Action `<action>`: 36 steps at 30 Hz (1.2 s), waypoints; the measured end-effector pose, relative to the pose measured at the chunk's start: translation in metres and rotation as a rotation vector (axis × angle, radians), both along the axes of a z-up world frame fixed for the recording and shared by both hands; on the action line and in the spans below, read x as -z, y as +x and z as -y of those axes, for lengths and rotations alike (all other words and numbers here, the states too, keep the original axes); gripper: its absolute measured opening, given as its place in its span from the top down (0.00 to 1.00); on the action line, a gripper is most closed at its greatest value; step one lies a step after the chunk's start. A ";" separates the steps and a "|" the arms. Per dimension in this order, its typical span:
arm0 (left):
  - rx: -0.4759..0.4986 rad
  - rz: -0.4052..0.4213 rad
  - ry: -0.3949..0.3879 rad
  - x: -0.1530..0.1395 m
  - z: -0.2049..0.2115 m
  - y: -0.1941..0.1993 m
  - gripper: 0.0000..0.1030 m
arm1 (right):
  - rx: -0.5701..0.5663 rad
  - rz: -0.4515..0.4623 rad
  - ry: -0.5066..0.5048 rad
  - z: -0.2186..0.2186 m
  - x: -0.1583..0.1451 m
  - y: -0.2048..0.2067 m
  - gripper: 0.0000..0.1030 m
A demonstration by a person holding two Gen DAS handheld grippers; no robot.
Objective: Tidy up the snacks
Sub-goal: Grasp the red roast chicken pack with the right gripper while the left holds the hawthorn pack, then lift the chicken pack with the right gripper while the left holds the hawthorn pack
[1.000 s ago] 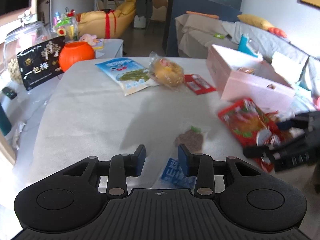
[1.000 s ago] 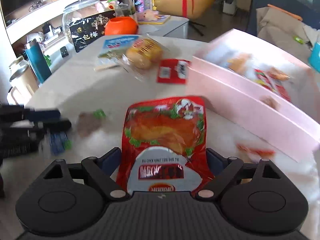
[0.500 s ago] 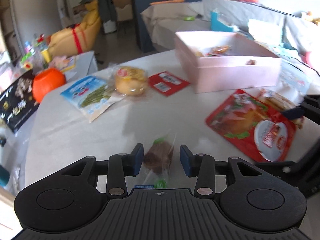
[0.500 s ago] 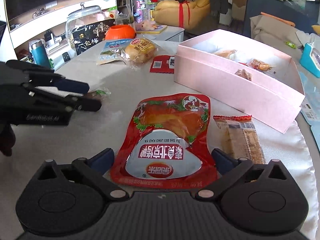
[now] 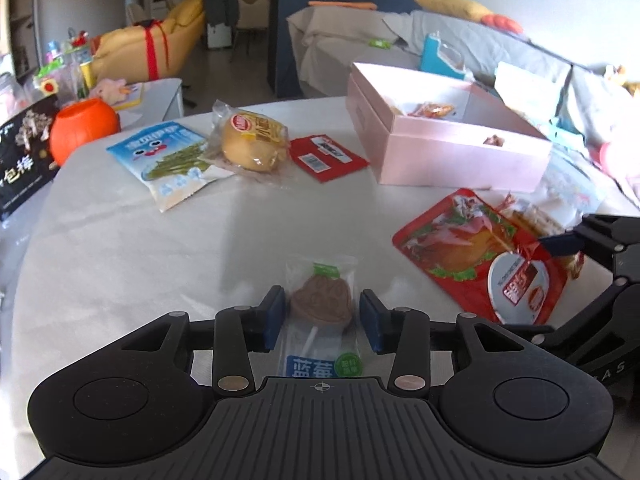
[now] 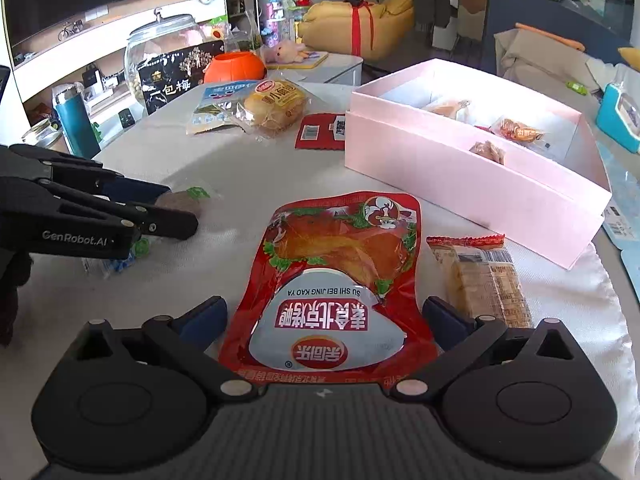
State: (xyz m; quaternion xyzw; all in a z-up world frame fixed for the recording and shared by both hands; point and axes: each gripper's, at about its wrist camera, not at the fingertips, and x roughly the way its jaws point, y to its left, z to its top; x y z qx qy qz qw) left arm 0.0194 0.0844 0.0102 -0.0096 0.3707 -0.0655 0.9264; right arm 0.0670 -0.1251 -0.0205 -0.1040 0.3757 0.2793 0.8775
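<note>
My left gripper [image 5: 322, 320] is open, its fingers either side of a clear-wrapped brown lollipop snack [image 5: 322, 306] lying on the white table; the snack also shows in the right wrist view [image 6: 180, 202]. My right gripper [image 6: 324, 318] is open wide around the near end of a red roast-duck pouch [image 6: 340, 280], which lies flat; the pouch also shows in the left wrist view [image 5: 480, 256]. An open pink box [image 6: 460, 164] with several wrapped snacks inside stands at the right.
A biscuit pack [image 6: 484, 276] lies right of the pouch. A bread bun pack [image 5: 252, 142], a blue-and-white snack bag [image 5: 168, 156] and a red sachet [image 5: 326, 156] lie at the far side. An orange pumpkin pot [image 5: 82, 126] and a black bag [image 5: 22, 160] stand far left.
The left gripper swung right and came down around the lollipop snack, jaws widened. The right gripper opened wider and the red pouch now lies flat on the table.
</note>
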 end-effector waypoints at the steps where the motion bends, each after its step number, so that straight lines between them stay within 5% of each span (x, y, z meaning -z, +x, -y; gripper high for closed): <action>1: -0.009 0.010 0.000 0.001 0.001 -0.002 0.56 | -0.004 -0.001 -0.004 -0.001 0.000 0.001 0.00; 17: -0.041 0.054 0.037 0.005 0.009 -0.010 0.56 | -0.010 -0.033 0.057 0.033 -0.022 -0.002 0.01; 25: -0.038 0.057 0.040 0.006 0.008 -0.014 0.56 | -0.003 -0.100 0.042 0.005 -0.009 0.016 0.00; 28: -0.039 0.057 0.040 0.006 0.009 -0.014 0.56 | -0.004 -0.048 -0.018 -0.009 -0.004 0.019 0.00; 32: -0.039 0.059 0.042 0.006 0.009 -0.014 0.56 | -0.043 -0.023 -0.042 -0.012 -0.005 0.014 0.15; 36: -0.039 0.060 0.044 0.006 0.009 -0.014 0.56 | -0.096 0.016 -0.099 -0.006 -0.012 -0.002 0.19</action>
